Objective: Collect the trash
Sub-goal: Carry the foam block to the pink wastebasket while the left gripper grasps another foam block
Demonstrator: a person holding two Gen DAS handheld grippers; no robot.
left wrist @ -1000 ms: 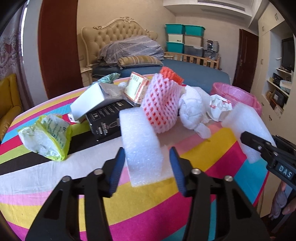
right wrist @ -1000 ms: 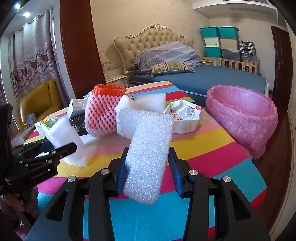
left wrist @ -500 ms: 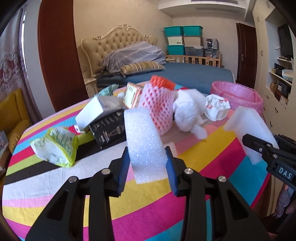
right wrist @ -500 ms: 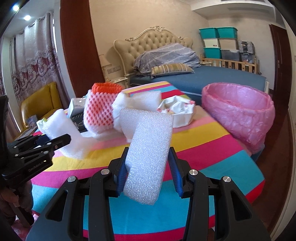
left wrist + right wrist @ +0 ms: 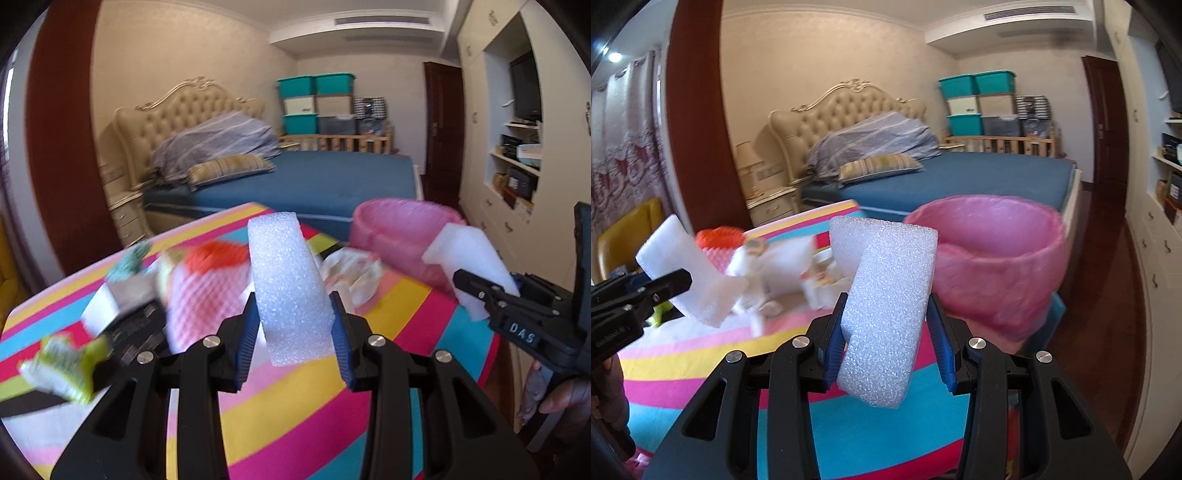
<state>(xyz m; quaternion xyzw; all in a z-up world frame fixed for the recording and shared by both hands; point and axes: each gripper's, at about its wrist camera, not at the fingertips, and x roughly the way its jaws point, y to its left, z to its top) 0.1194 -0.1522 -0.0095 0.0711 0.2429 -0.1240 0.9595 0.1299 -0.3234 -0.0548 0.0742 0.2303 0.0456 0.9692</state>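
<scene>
My left gripper (image 5: 293, 334) is shut on a white foam block (image 5: 288, 288) and holds it above the striped table (image 5: 303, 413). My right gripper (image 5: 888, 332) is shut on a second white foam piece (image 5: 886, 302), lifted just left of the pink-lined trash bin (image 5: 993, 262). The bin also shows in the left wrist view (image 5: 399, 236), beyond the table's far right edge. The right gripper with its foam (image 5: 469, 254) appears at the right of the left wrist view; the left gripper's foam (image 5: 687, 273) appears at the left of the right wrist view.
More trash lies on the table: a red-and-white foam net (image 5: 207, 291), crumpled white paper (image 5: 351, 273), black and white boxes (image 5: 129, 314), a green wrapper (image 5: 62, 365). A blue bed (image 5: 314, 181) stands behind, a cupboard wall (image 5: 517, 147) on the right.
My left gripper closed on the foam block and lifted it off the table. Both grippers rose and swung toward the pink bin, which is now nearer in both views.
</scene>
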